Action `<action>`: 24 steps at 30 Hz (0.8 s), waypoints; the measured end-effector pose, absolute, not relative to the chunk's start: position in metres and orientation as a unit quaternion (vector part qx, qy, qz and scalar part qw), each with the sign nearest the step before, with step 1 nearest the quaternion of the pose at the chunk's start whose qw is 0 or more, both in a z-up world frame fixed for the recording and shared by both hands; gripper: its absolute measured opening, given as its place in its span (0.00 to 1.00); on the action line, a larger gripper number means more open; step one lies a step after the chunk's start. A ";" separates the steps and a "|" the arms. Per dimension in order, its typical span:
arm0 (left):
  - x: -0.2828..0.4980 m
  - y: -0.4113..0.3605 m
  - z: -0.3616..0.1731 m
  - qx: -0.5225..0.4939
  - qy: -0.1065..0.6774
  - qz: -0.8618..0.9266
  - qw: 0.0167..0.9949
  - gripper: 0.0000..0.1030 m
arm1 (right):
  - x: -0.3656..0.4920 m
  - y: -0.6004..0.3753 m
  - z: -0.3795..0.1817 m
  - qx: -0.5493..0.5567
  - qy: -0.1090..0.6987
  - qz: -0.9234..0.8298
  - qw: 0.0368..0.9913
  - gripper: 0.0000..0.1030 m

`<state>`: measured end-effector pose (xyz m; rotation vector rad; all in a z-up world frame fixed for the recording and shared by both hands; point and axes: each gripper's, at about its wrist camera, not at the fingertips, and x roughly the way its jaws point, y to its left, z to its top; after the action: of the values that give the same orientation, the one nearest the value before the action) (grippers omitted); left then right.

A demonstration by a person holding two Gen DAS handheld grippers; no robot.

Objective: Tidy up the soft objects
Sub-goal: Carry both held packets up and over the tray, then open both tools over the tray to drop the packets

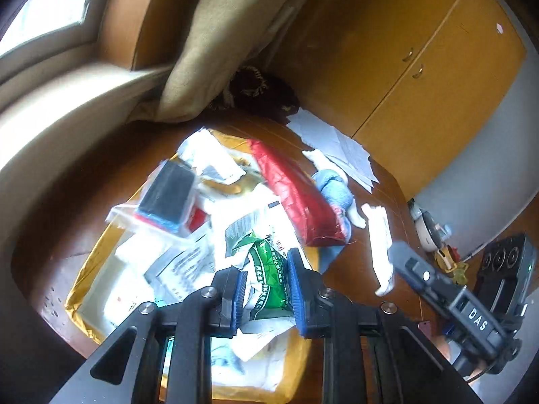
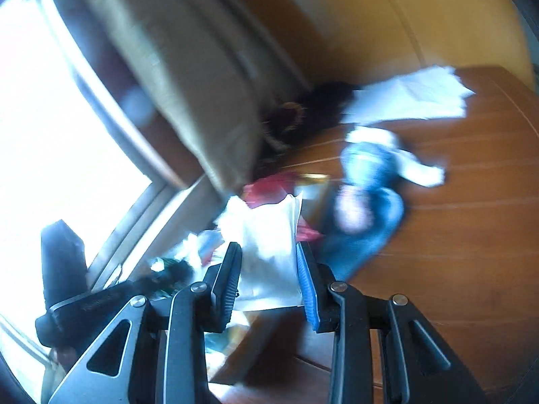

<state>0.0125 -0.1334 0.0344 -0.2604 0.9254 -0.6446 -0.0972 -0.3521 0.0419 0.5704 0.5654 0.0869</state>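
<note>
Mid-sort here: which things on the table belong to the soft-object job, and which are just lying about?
Job:
- green-printed packet, in the left gripper
- white bag, between the right gripper fingers
- red pouch
- blue cloth
- yellow box

Lying about:
- loose papers
- curtain
- cabinet

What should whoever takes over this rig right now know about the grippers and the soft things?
Left gripper: jaws shut on a green-and-white packet, held over the yellow tray of packets.
Right gripper: jaws around a white bag; the view is blurred, so the grip is unconfirmed.
On the wooden table: red pouch at the tray's edge, blue soft toy beside it, white cloth strip further right.
Done: two items picked up.
Left: place both, then sort the pouch, toy and strip.
</note>
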 end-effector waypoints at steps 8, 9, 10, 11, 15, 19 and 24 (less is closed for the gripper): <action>0.020 -0.118 0.022 -0.111 0.440 -0.304 0.837 0.23 | -0.013 -0.297 0.056 0.203 0.319 0.065 0.924 0.32; 0.022 -0.120 0.021 -0.110 0.442 -0.307 0.836 0.23 | -0.002 -0.293 0.055 0.200 0.327 0.063 0.922 0.32; 0.022 -0.121 0.020 -0.109 0.444 -0.311 0.833 0.23 | 0.006 -0.291 0.054 0.201 0.334 0.063 0.919 0.32; 0.023 -0.121 0.018 -0.108 0.447 -0.313 0.831 0.23 | 0.012 -0.290 0.052 0.204 0.338 0.063 0.917 0.32; 0.027 -0.124 0.014 -0.102 0.458 -0.316 0.825 0.23 | 0.025 -0.279 0.049 0.176 0.346 0.045 0.920 0.32; 0.030 -0.123 0.011 -0.093 0.455 -0.304 0.832 0.23 | 0.035 -0.279 0.038 0.192 0.362 0.041 0.911 0.37; 0.028 -0.118 0.006 -0.112 0.461 -0.303 0.826 0.47 | 0.033 -0.282 0.034 0.211 0.358 0.035 0.909 0.46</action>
<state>0.0285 -0.1180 0.0059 -0.2376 0.9802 -0.6440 0.0328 -0.2820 0.0340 0.4352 0.7384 0.0719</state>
